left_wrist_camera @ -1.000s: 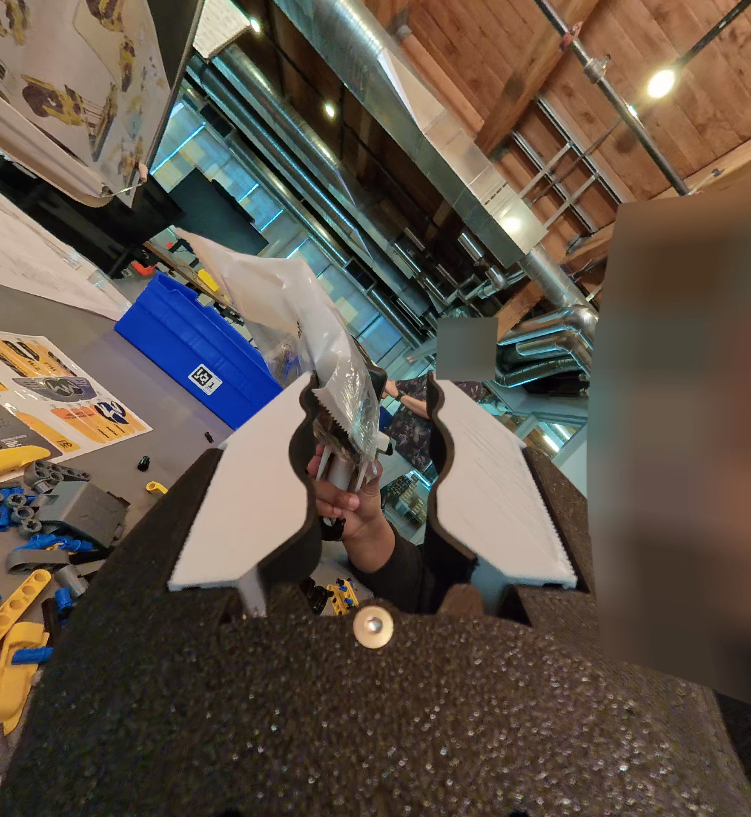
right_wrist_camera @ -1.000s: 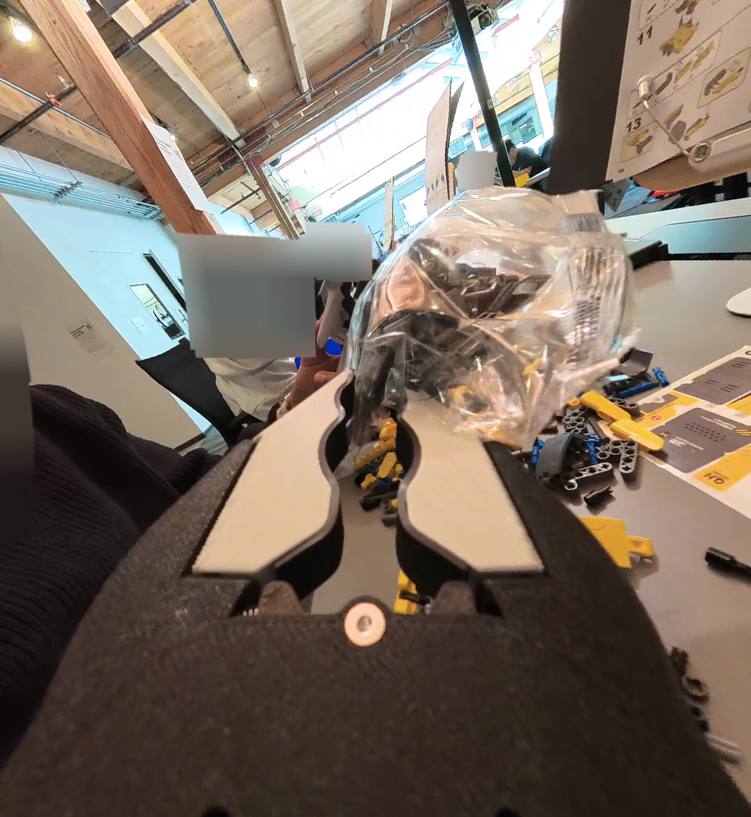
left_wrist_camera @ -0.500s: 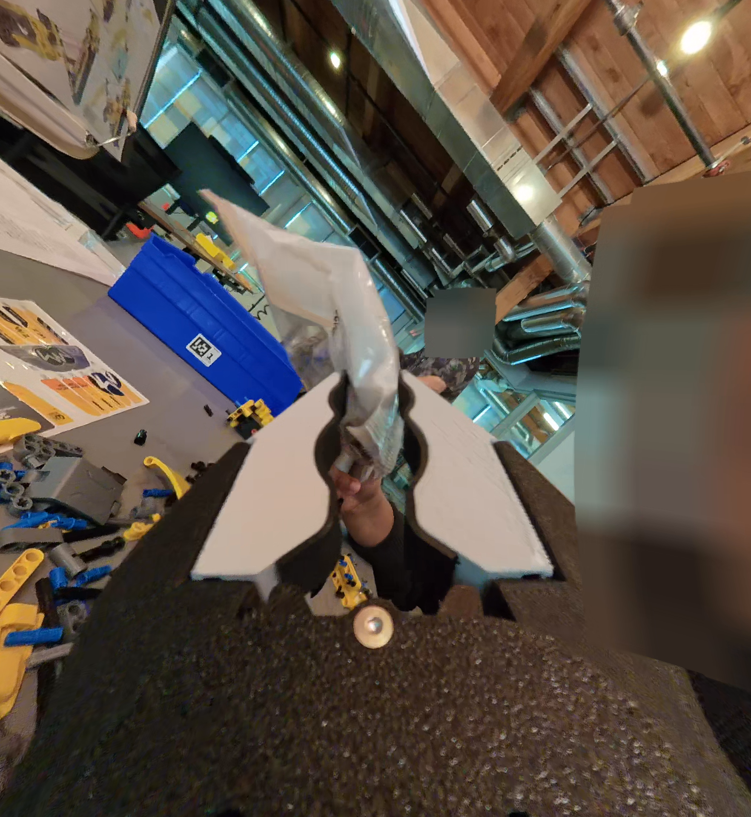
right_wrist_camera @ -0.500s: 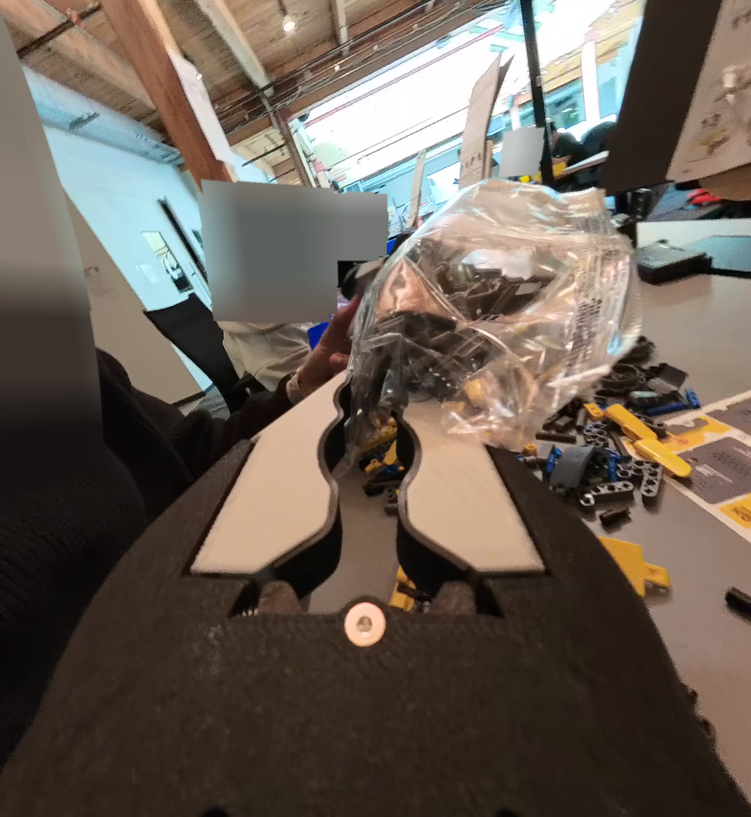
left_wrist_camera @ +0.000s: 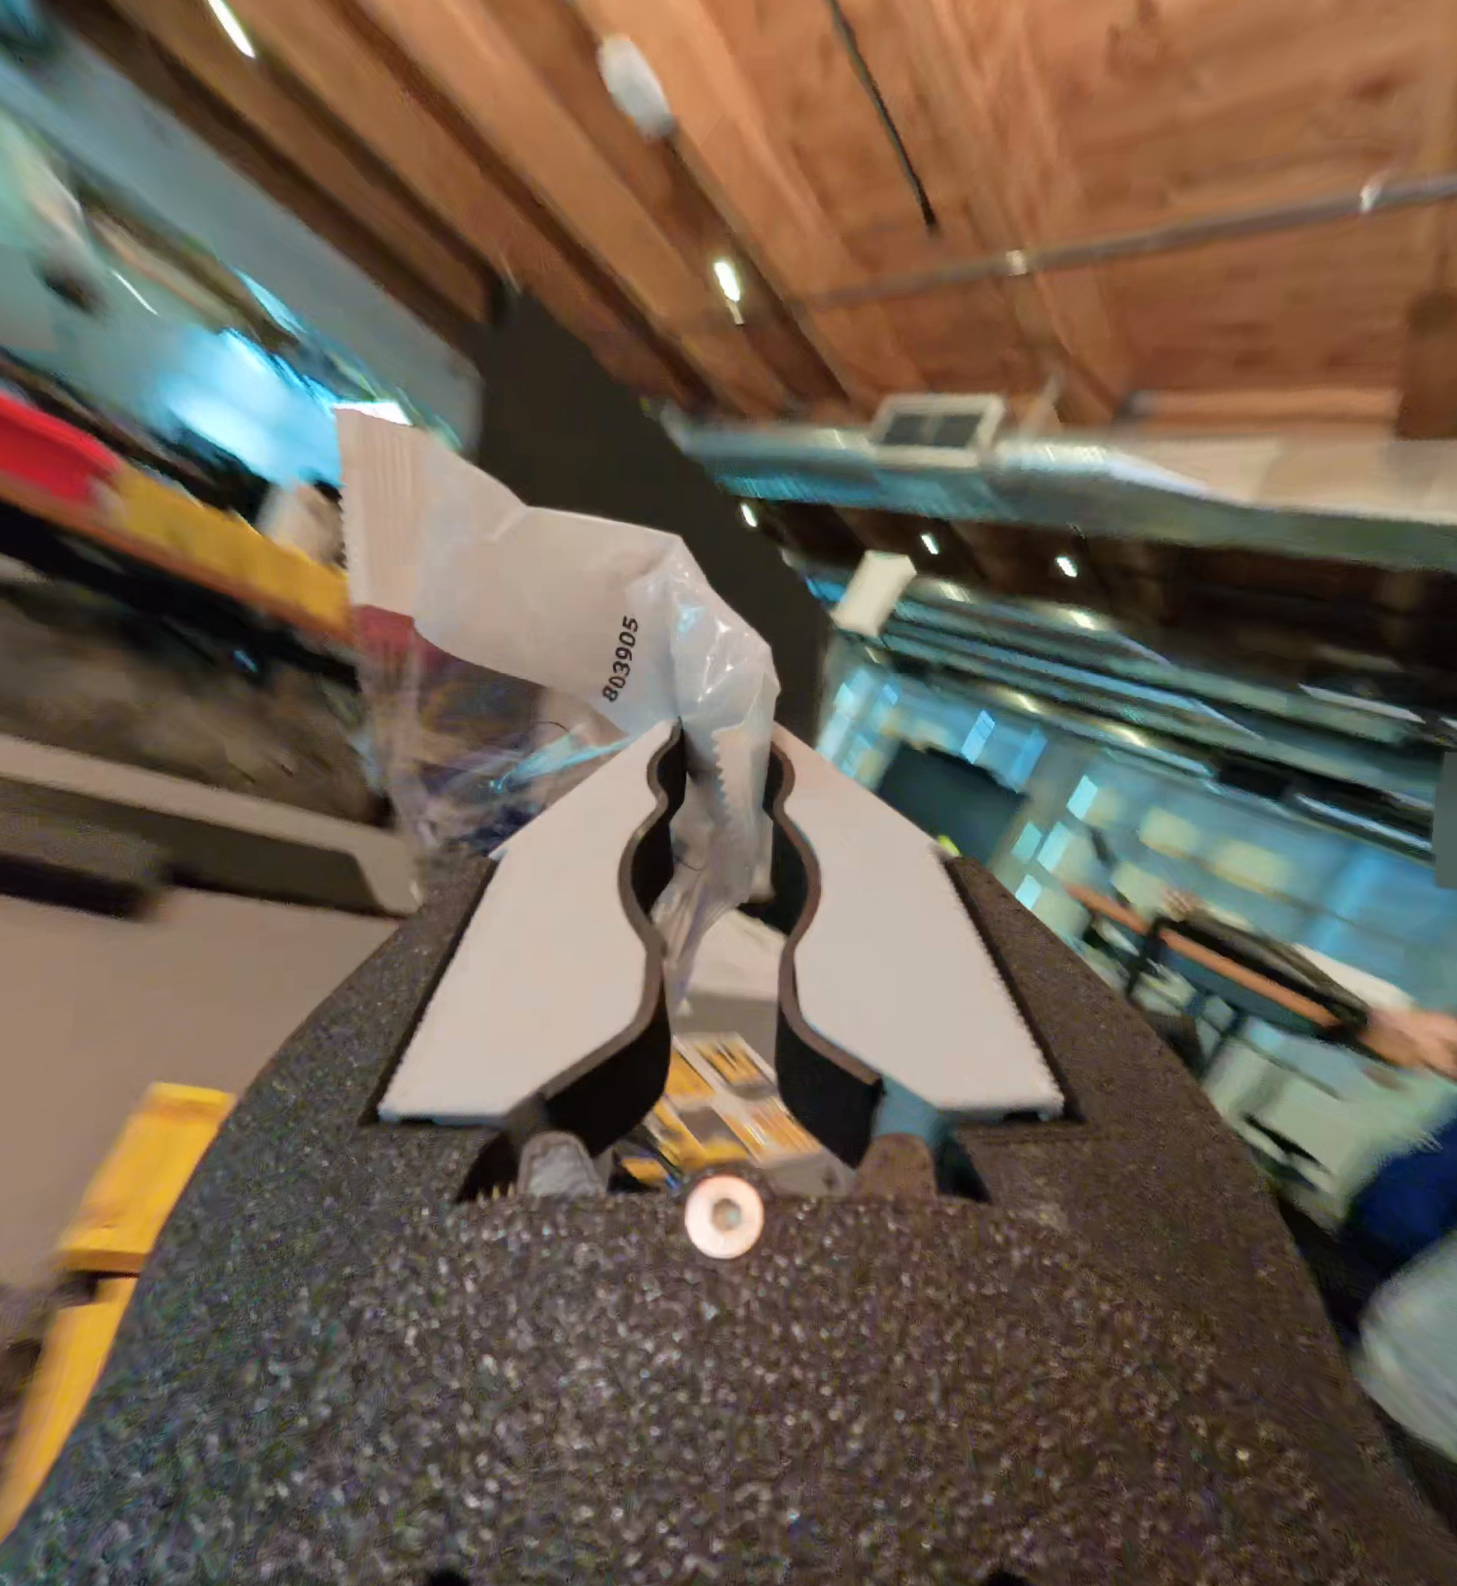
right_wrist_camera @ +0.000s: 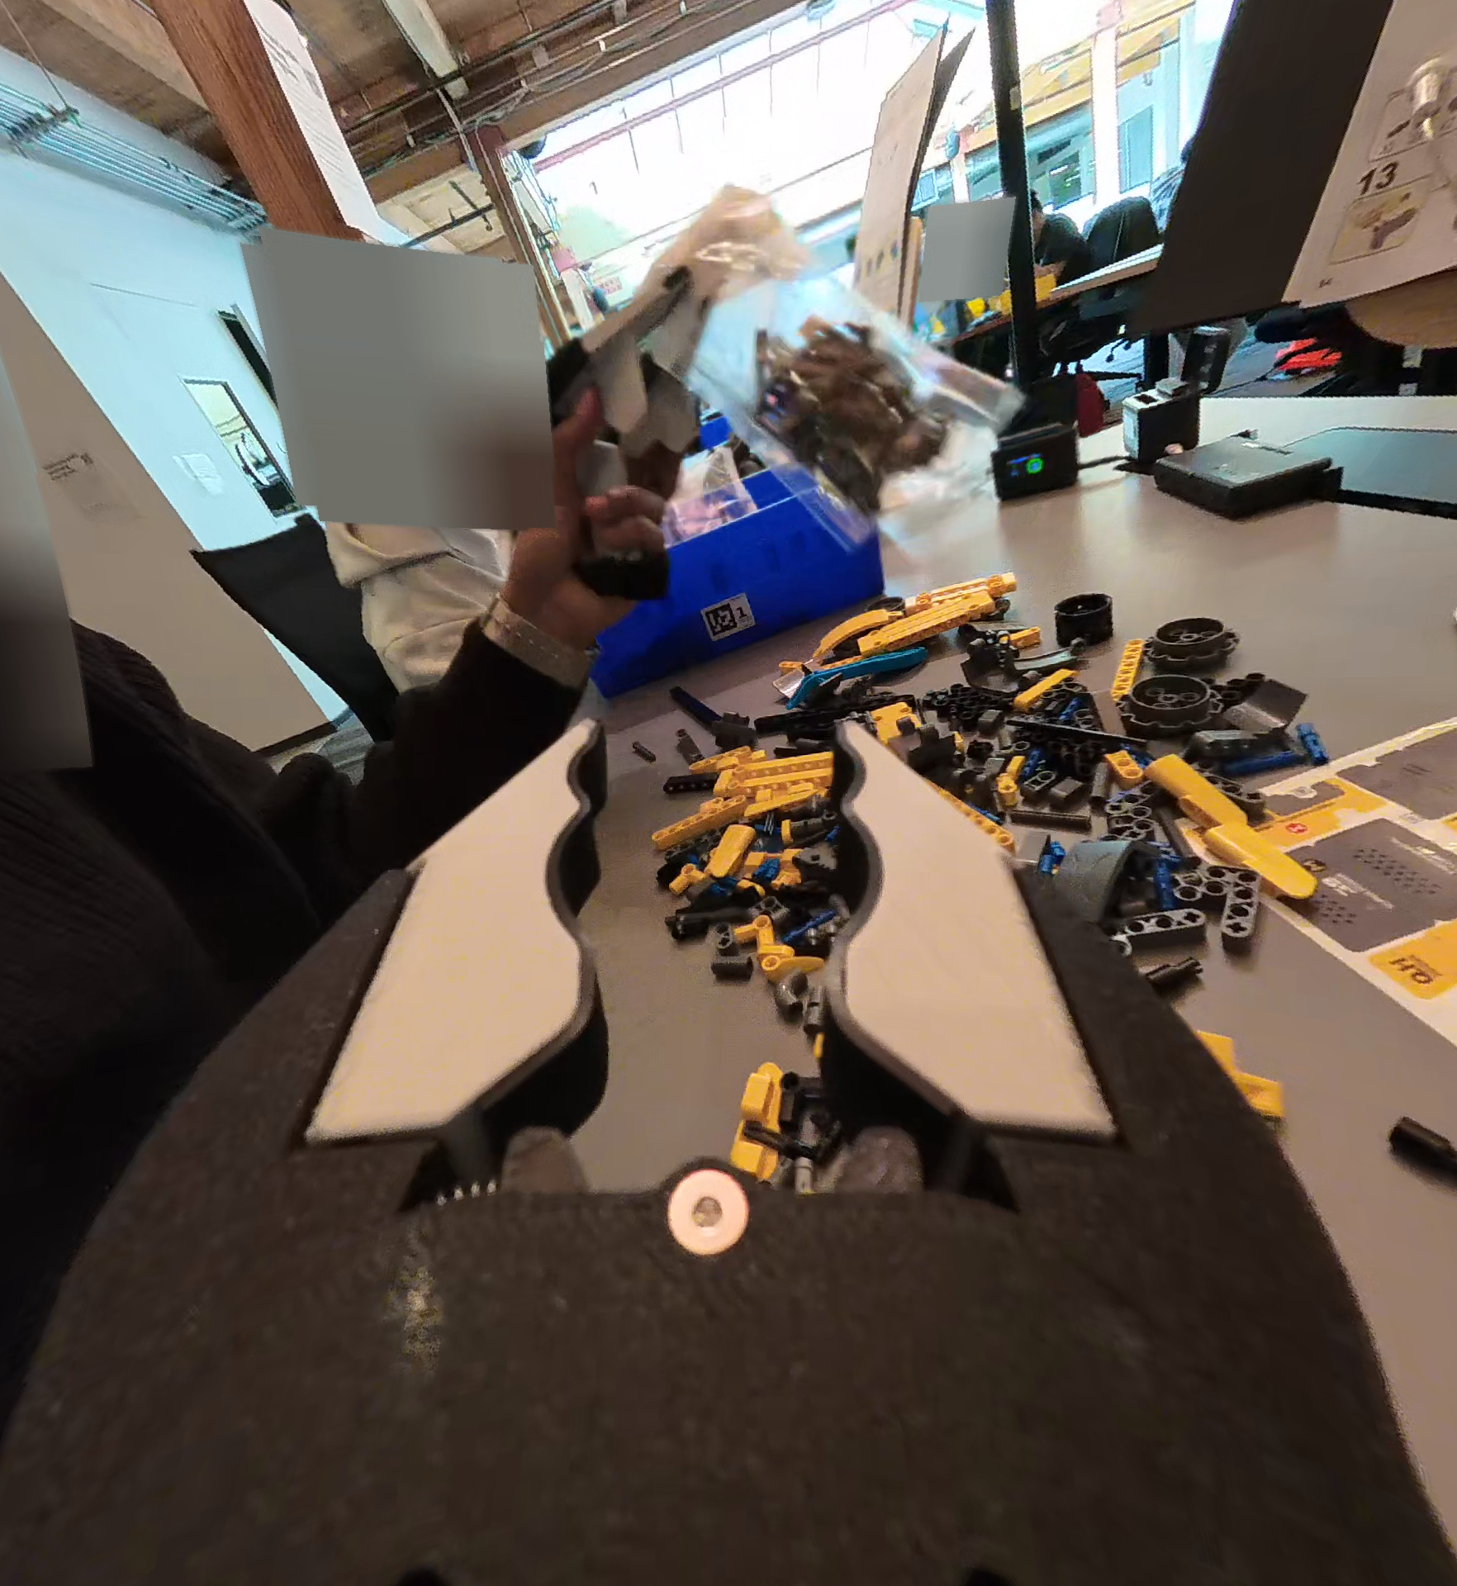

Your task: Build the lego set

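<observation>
Left gripper [left_wrist_camera: 721, 747] is clamped on the crinkled top of a clear plastic bag [left_wrist_camera: 553, 618], which it holds up in the air; the bag's lower part hangs off to its left, and that view's pretty blurry. Right gripper [right_wrist_camera: 716, 755] is spread wide with nothing in it, hovering over a pile of yellow, black and blue building pieces [right_wrist_camera: 948, 807] on the grey tabletop [right_wrist_camera: 1274, 549]. A blue bin [right_wrist_camera: 759, 575] sits past the pile, a sticker sheet [right_wrist_camera: 1412, 892] by the tabletop's right edge.
</observation>
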{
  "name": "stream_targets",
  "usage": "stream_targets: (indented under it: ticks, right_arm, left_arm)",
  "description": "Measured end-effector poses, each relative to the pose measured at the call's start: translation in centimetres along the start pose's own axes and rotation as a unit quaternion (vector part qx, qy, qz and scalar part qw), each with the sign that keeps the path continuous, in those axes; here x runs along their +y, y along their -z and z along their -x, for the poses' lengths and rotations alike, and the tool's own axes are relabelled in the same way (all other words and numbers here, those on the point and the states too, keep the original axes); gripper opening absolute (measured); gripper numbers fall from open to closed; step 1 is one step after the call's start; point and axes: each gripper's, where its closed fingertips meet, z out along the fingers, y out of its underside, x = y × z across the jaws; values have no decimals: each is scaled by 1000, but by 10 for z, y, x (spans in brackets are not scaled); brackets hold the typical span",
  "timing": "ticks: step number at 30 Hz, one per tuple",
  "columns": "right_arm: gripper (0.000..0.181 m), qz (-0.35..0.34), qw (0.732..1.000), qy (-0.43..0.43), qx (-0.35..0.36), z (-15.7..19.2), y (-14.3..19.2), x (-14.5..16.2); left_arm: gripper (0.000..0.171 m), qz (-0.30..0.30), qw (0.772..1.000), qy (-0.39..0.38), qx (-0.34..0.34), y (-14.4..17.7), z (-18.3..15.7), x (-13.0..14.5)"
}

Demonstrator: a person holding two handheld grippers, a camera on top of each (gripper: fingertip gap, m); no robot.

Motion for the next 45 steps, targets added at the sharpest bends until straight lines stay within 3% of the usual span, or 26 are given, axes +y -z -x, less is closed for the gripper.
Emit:
stream_targets:
  ticks: [3,5,11,13,15,17,19,22,24,27,30,33,35,37,40,45]
  right_arm:
    - [51,-11,1000,1,8,-4,3,-4]
    - [51,-17,1000,-6,9,-6,4,-6]
    - [46,-26,999,9,21,-13,8,-8]
    - [46,-22,998,47,46,-17,10,-9]
    - [43,-14,993,80,83,-26,13,-9]
    - [43,-17,990,90,111,-32,17,-11]
    - [44,-27,987,87,131,-38,21,-14]
    - [44,-13,978,80,194,-60,28,-13]
    - [56,18,963,68,261,-87,33,-8]
    - [95,68,933,24,354,-127,35,-2]
    - [96,140,887,26,439,-169,41,7]
    - [96,213,812,28,542,-217,69,16]
    - [91,205,792,16,574,-231,84,16]
    - [83,169,791,-2,587,-235,95,12]
    - [83,162,784,-8,599,-238,108,10]
    - [83,193,794,-44,575,-249,102,39]
  left_arm:
    - [15,-99,991,-44,-78,55,23,-79]
    - [15,-107,982,-58,-142,88,44,-108]
    - [16,-80,965,-1,-248,145,105,-121]
    - [19,-58,948,-8,-314,161,123,-120]
    - [45,-62,917,-51,-390,183,136,-130]
    - [60,-90,891,-103,-433,201,131,-149]
    - [61,-119,872,-153,-449,208,114,-166]
    - [61,-89,889,-192,-406,176,81,-159]
    - [61,-34,919,-189,-345,130,60,-131]
    - [61,90,946,-181,-252,53,36,-51]
    - [62,235,929,-189,-212,-12,34,62]
    - [62,364,903,-160,-163,-67,24,182]
    - [63,430,882,-146,-128,-96,7,245]
    - [63,470,853,-182,-137,-118,6,282]
    - [64,492,821,-241,-163,-150,12,313]
    - [64,540,756,-304,-212,-162,37,356]
